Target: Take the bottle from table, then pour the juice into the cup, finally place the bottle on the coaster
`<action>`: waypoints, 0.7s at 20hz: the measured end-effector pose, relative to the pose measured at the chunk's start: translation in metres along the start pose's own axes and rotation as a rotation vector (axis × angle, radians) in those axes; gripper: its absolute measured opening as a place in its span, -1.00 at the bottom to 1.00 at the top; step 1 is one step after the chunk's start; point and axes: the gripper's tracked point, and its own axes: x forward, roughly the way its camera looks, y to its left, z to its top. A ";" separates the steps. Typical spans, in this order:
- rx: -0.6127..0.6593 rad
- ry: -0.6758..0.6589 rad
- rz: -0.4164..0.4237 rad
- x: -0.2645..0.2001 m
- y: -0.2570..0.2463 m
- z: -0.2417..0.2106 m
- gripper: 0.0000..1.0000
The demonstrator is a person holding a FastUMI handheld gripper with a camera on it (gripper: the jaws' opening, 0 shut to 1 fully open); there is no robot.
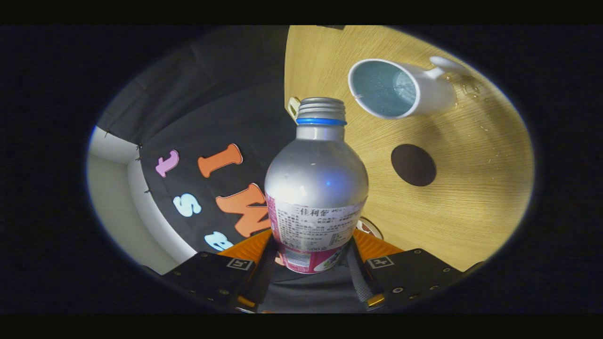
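Aloft, the gripper (314, 249) is clamping both fingers on the labelled base of the silver bottle (316, 188), its threaded neck pointing toward the white cup (400, 89) standing on the wooden table (471, 188), the dark round coaster (413, 165) lying nearby.

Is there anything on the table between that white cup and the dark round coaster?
No. In the gripper view, bare wooden table separates the cup from the coaster. The hand-held gripper is shut on the bottle.
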 end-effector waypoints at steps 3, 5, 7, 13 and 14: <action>0.021 -0.004 -0.003 -0.001 0.000 0.000 0.45; 0.036 -0.005 0.000 0.000 0.002 -0.004 0.45; 0.049 -0.004 -0.002 -0.001 0.003 -0.007 0.45; 0.097 -0.008 -0.020 -0.005 -0.001 -0.004 0.45; 0.104 -0.010 -0.018 -0.005 -0.001 -0.003 0.45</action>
